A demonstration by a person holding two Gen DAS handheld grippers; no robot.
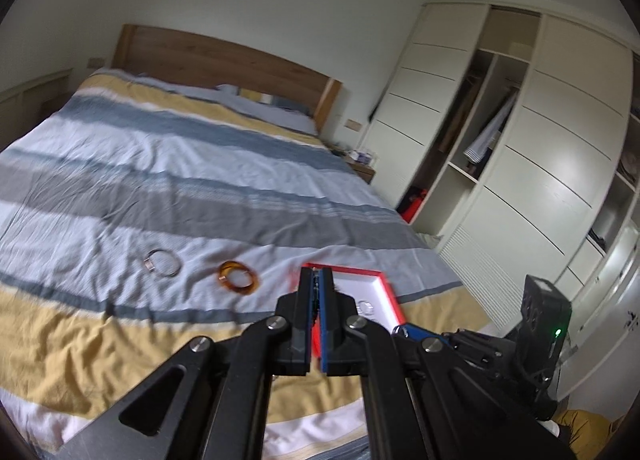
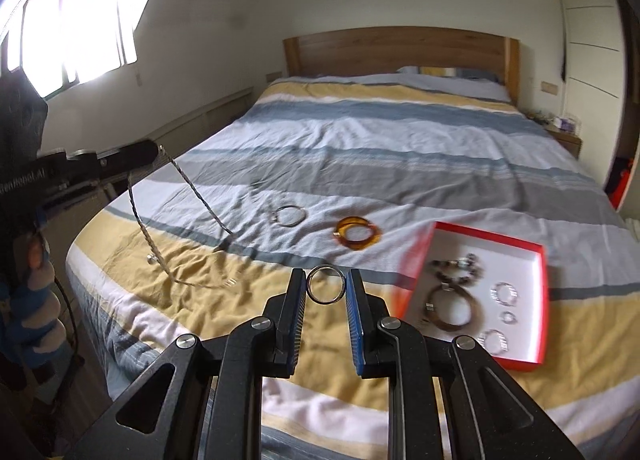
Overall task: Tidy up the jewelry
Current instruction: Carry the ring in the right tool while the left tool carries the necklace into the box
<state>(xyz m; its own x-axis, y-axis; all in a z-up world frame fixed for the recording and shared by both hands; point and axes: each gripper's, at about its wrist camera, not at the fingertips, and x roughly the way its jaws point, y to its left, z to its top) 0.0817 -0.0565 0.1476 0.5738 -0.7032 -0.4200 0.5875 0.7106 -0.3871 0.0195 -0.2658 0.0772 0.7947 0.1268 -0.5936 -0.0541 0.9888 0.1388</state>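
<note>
Left gripper (image 1: 316, 292): jaws pressed together, lower centre of the left wrist view; clamped on a silver chain necklace (image 2: 192, 187), as seen at the upper left of the right wrist view, dangling in two strands to the bedspread (barely visible between the pads in its own view).
Right gripper (image 2: 326, 286): narrowly parted, pinching a silver ring (image 2: 326, 284) upright between its pads, lower centre of the right wrist view; in the left wrist view only its body at lower right, tips cut off.
Red box (image 2: 542, 300): open, white inside, on the bedspread at the right of the right wrist view; left edge blurred; mostly hidden behind the fingers in the left wrist view.
Box contents: dark bead bracelet (image 2: 460, 264), brown bangle (image 2: 456, 308), several small silver rings (details too blurred to name).
Amber bangle (image 2: 356, 236): flat on the bedspread, mid-frame, apart from the box.
Thin silver bangle (image 2: 290, 215): just left of the amber one, not touching.
Striped bedspread (image 2: 360, 139): wrinkled, filling mid-frame.
Person's hand (image 2: 36, 300): left edge, partly cut off.
</note>
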